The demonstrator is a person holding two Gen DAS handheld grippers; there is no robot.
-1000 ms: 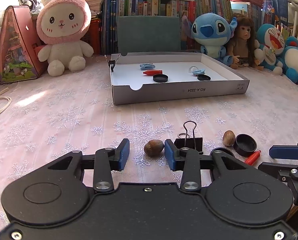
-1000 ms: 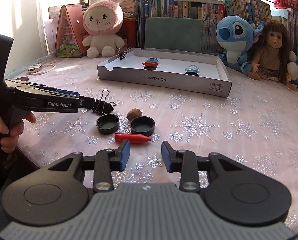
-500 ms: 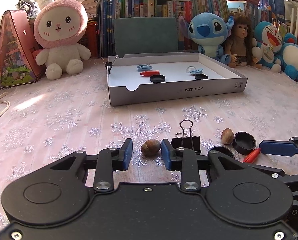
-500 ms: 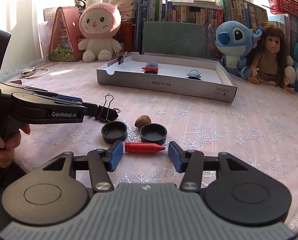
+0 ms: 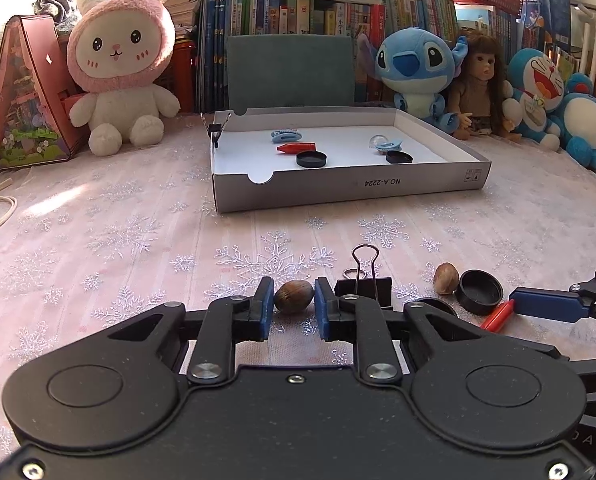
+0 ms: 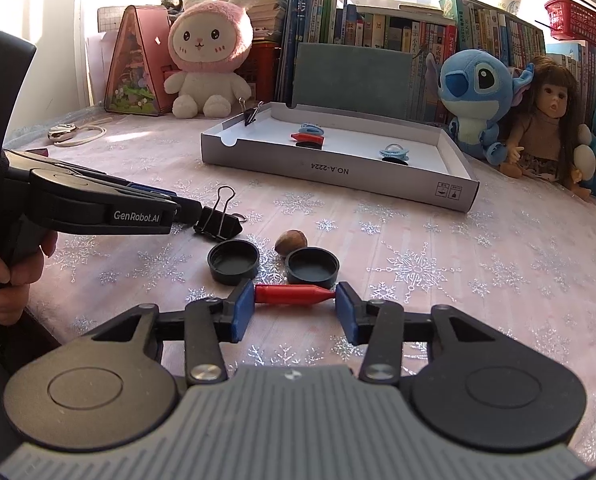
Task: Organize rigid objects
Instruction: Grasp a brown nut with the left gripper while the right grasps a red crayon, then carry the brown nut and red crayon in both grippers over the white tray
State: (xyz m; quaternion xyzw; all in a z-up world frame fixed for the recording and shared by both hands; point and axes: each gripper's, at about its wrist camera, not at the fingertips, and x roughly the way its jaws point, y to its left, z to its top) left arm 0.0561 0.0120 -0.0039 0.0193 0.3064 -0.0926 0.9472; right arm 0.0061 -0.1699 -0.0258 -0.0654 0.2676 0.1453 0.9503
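While two nuts, two black caps, one binder clip [image 6: 217, 222] and one red crayon [image 6: 293, 294] lie near the surface's front edge, short of the white tray [image 5: 338, 192], left claw [image 5: 293, 307] pinches a nut [image 5: 293, 302]; right claw [image 6: 293, 309] brackets the crayon end to end, grip unclear

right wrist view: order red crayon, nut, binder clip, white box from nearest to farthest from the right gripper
1. red crayon, between the jaws of the right gripper
2. nut, just beyond, centre
3. binder clip, farther left
4. white box, far back
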